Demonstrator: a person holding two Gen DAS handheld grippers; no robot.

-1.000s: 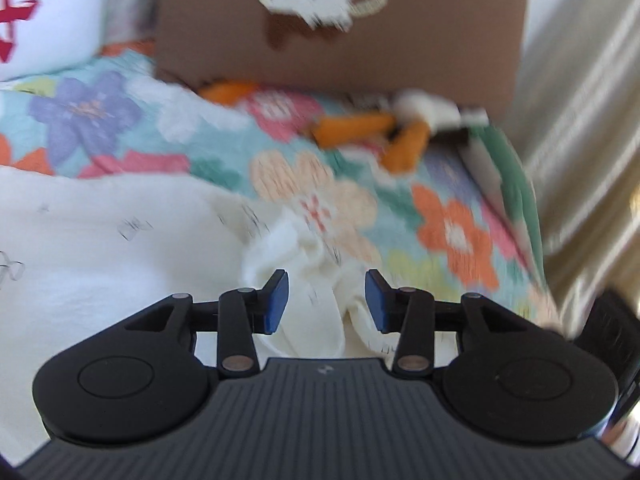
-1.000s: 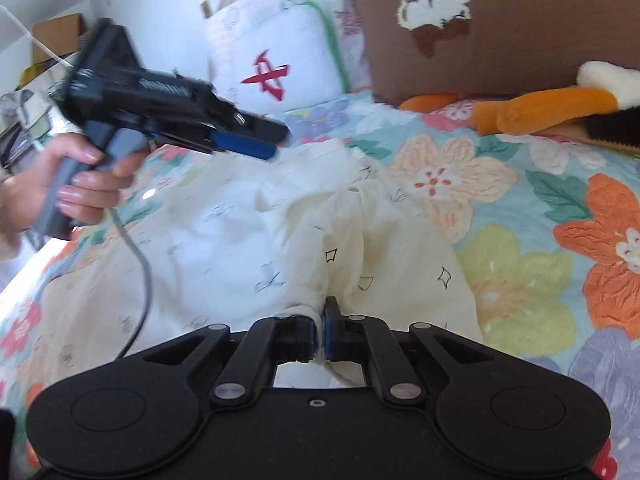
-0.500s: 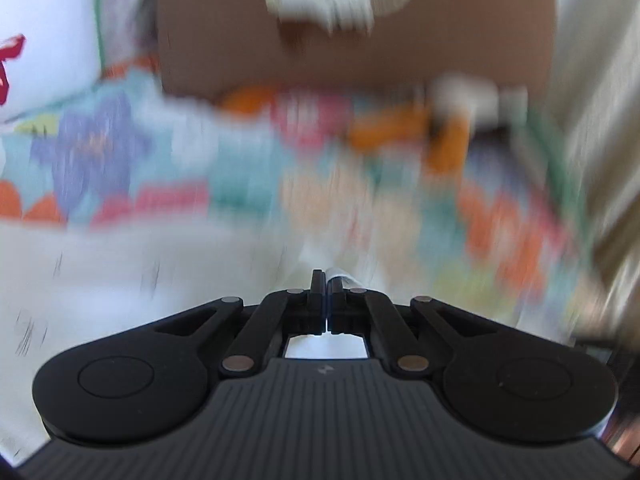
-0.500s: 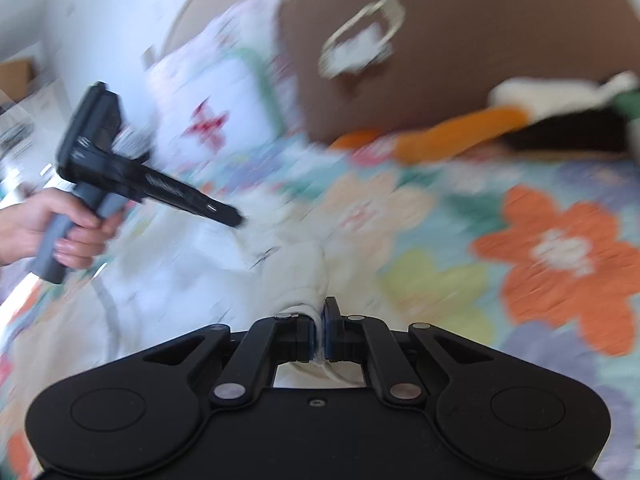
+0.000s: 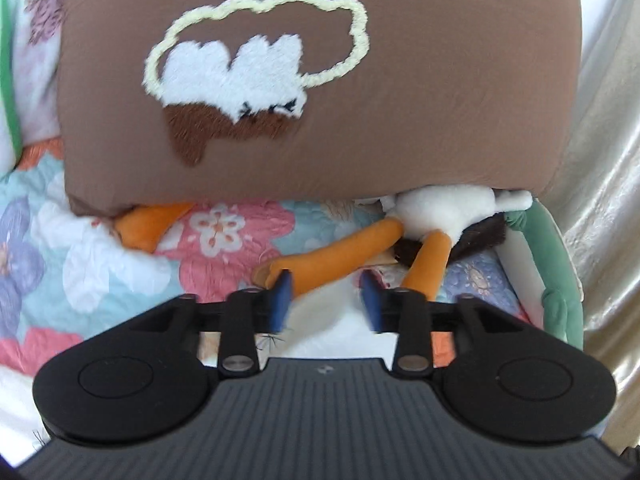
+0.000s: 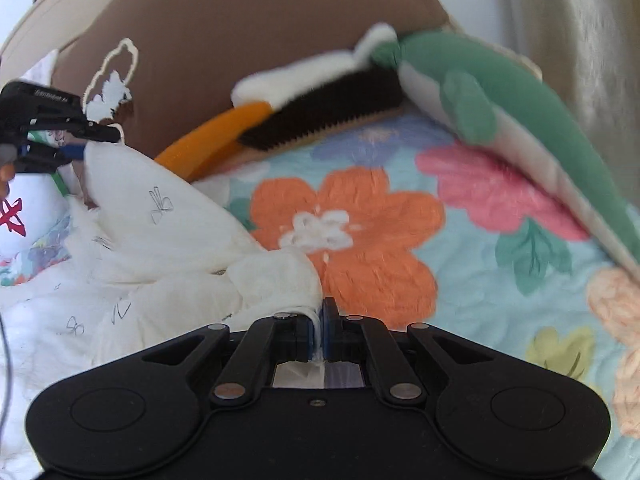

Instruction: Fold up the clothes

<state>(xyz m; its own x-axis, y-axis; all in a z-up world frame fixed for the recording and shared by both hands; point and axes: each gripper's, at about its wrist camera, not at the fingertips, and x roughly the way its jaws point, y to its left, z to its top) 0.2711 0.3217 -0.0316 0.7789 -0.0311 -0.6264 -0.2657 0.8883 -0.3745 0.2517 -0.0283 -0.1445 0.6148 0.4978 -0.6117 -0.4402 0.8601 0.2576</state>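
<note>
With the right hand-held gripper (image 6: 319, 330) clamped on the garment (image 6: 160, 240) lying on the bed (image 6: 460, 280), and the left hand-held gripper (image 5: 326, 294), jaws just opened and empty, re-gripping its far corner would keep the fold taut.

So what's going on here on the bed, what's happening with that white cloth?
A person is folding a white garment on a floral quilt with two handheld grippers. The right gripper is shut on a bunched edge of it. The left gripper, its jaws having just opened, stands open with fabric below it, near a stuffed bird's orange legs and a brown pillow.
</note>
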